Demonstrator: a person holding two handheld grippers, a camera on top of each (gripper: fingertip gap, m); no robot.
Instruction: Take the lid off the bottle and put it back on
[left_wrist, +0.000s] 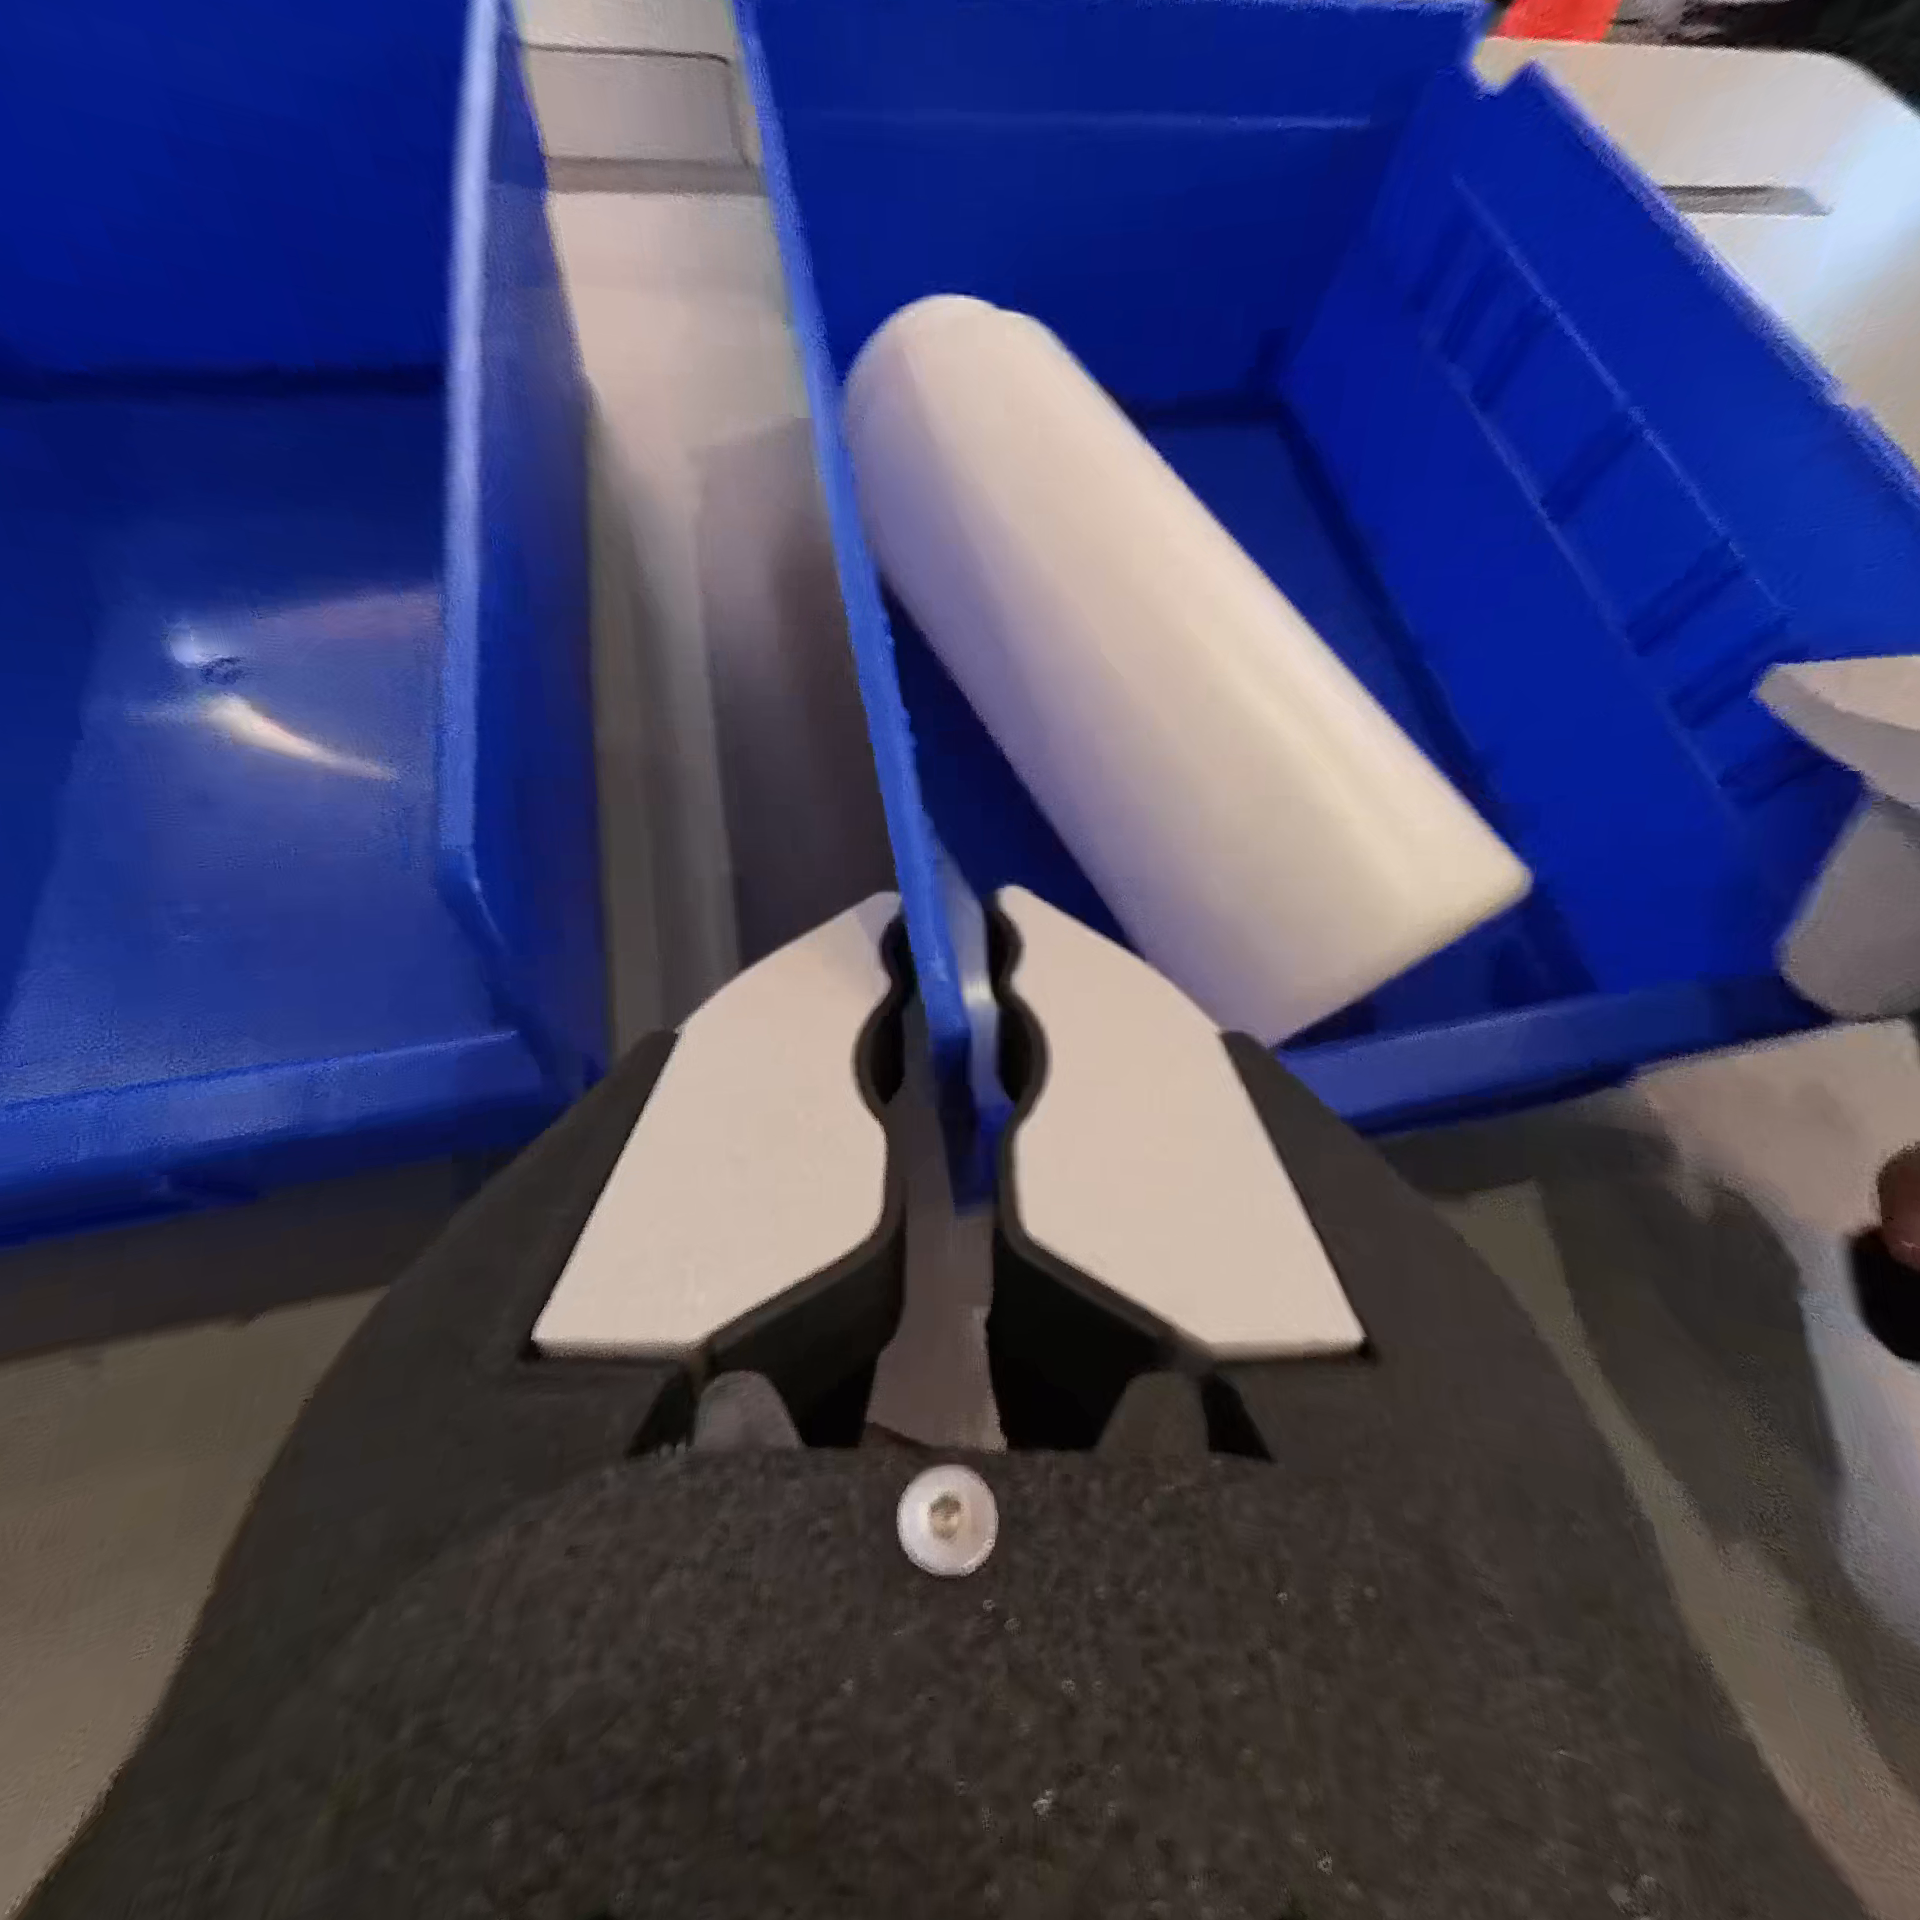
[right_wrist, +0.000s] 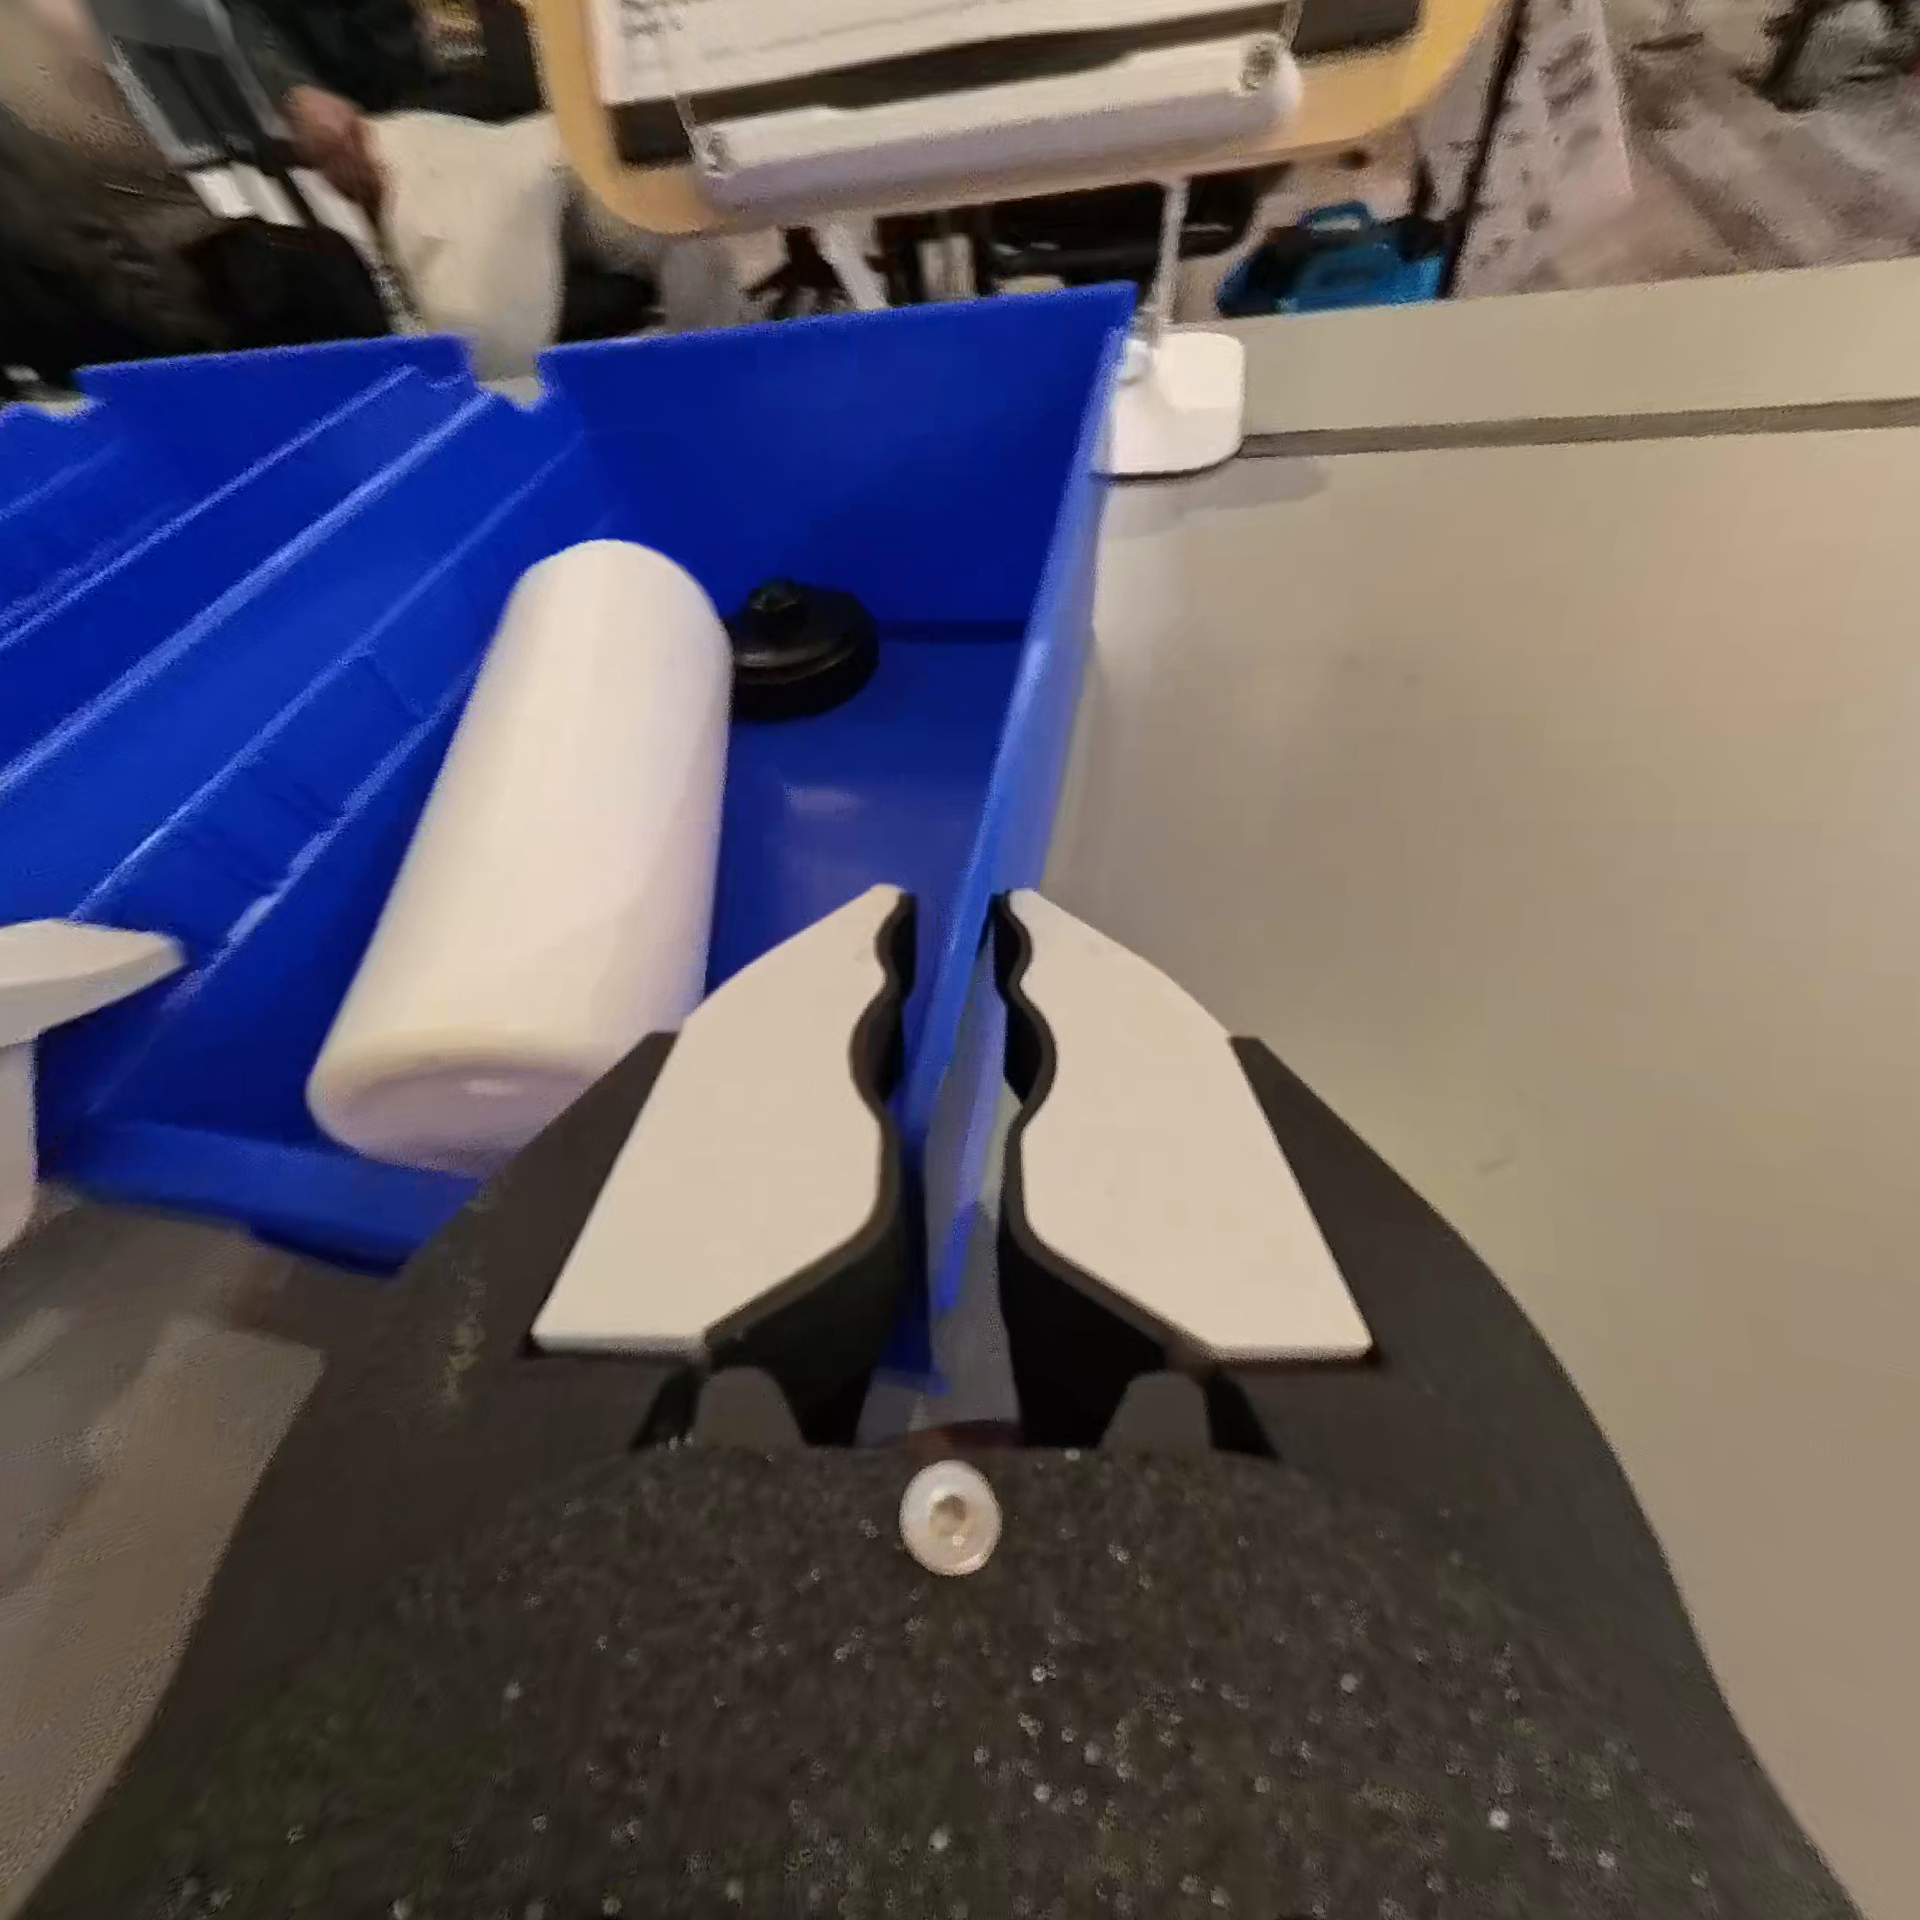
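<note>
Inside the blue bin (left_wrist: 1403, 343), the white bottle (left_wrist: 1122, 665) is lying on its side, long axis running from the near right corner away toward the bin's left wall, which the left gripper (left_wrist: 948, 914) fingers are clamping. It is looking smooth, rigid, likely slippery; mid-body seems the best hold.

Beyond the bottle (right_wrist: 561, 821), in the right view, the black lid (right_wrist: 795, 655) is sitting off, by its far end. Right gripper (right_wrist: 951, 909) fingers are pinching the bin's right wall.

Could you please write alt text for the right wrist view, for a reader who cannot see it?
The right claw grips the right wall of a blue bin. Inside lie a white bottle on its side and a black lid beside it.
</note>
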